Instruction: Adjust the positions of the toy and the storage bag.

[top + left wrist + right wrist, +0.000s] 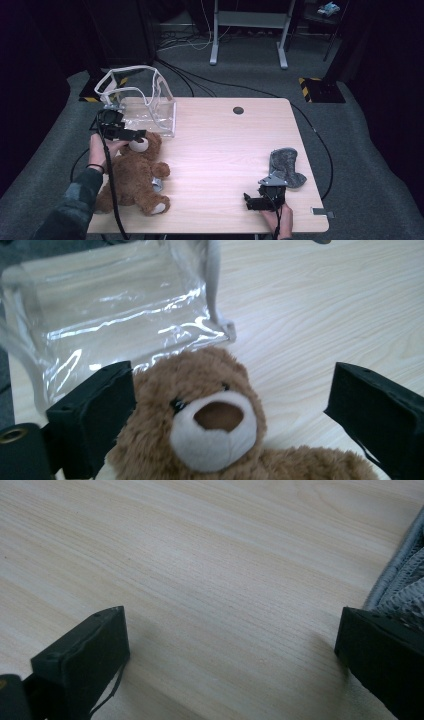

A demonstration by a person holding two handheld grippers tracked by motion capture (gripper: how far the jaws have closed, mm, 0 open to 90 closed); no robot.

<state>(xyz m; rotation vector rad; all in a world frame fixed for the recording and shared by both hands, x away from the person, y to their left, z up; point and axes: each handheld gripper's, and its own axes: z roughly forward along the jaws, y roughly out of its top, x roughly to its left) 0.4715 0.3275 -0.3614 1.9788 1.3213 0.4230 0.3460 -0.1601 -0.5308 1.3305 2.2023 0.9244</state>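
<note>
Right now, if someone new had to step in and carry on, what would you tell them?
Left gripper: open, jaws either side of the teddy bear's head, not closed on it.
Right gripper: open, holding nothing, low over the bare table beside the grey fabric piece.
The bear lies on the table just in front of the clear plastic bag, which looks empty.
Nothing is gripped yet; probably next: close on the bear and lift it.

A pale wooden bench point(225, 150) with rounded corners and a small round cable hole point(238, 110) stands on grey carpet point(360, 150). Black cables point(200, 82) run across the floor behind it. Farther back stand the grey legs of another table point(248, 30). Yellow-and-black striped bases point(320, 89) sit on either side, and the room beyond is dark.
</note>
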